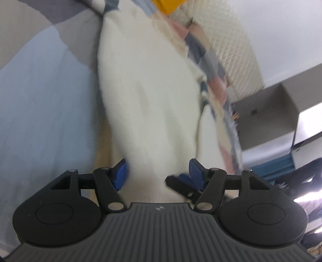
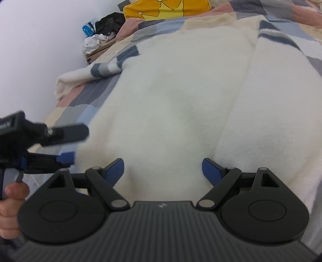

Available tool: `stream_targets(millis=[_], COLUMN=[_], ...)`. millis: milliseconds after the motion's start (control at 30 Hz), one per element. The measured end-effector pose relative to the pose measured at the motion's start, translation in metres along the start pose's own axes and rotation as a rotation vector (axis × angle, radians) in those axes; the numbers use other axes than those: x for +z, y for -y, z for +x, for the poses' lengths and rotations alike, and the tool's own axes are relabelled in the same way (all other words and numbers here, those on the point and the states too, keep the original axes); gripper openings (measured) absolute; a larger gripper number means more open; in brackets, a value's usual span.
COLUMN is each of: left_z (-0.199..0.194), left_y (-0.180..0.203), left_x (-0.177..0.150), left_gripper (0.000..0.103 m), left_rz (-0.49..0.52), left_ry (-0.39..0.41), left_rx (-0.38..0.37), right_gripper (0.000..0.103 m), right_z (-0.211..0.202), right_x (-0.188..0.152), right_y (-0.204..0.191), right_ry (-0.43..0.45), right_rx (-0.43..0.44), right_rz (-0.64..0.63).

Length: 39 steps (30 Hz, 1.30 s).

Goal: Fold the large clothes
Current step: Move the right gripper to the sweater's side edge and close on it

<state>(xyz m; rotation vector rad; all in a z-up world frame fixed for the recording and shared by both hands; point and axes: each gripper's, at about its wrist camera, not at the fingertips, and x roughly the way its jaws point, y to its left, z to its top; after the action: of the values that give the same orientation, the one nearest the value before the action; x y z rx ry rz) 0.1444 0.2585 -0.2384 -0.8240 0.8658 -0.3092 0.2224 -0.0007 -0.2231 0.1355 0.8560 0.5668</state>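
So my right gripper (image 2: 163,171) sits low centre of its view, jaws spread wide with nothing pinched, just above the white fleece garment (image 2: 171,96) that fills the frame on the patchwork bedspread (image 2: 84,96). My left gripper (image 1: 157,174) is open too, over the same fleece. Yellow pillow (image 2: 167,8) top centre.

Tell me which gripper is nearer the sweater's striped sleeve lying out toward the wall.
Left. The left gripper sits at the garment's wall-side edge, below the striped sleeve. The right gripper hovers over the white body, farther away.
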Motion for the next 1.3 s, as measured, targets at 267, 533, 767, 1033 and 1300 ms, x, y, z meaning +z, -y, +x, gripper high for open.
stream_targets(millis=[267,533,767,1033,1300], left_z=[-0.017,-0.023,-0.021,-0.012,-0.013], left_y=[0.000,0.001,0.000,-0.005,-0.010], left_x=[-0.003,0.000,0.004,0.009,0.008], left_gripper=[0.068,0.068,0.068,0.068,0.068], left_rz=[-0.031,-0.075,-0.122,-0.146,-0.163], left_ry=[0.037,0.067,0.099,0.115,0.167], left_rx=[-0.103,-0.229,-0.317,-0.306,-0.223], right_gripper=[0.086,0.086,0.087,0.051,0.019], right_z=[-0.018,-0.046,-0.057,-0.035,-0.010], right_x=[0.003,-0.004,-0.010,-0.003,0.006], right_y=[-0.006,-0.015,-0.021,-0.006,0.032], right_ry=[0.017,0.062,0.037,0.043,0.019], right_rx=[0.027,0.106,0.225,0.127,0.035], right_rz=[-0.013,-0.038,-0.051,0.045,0.230])
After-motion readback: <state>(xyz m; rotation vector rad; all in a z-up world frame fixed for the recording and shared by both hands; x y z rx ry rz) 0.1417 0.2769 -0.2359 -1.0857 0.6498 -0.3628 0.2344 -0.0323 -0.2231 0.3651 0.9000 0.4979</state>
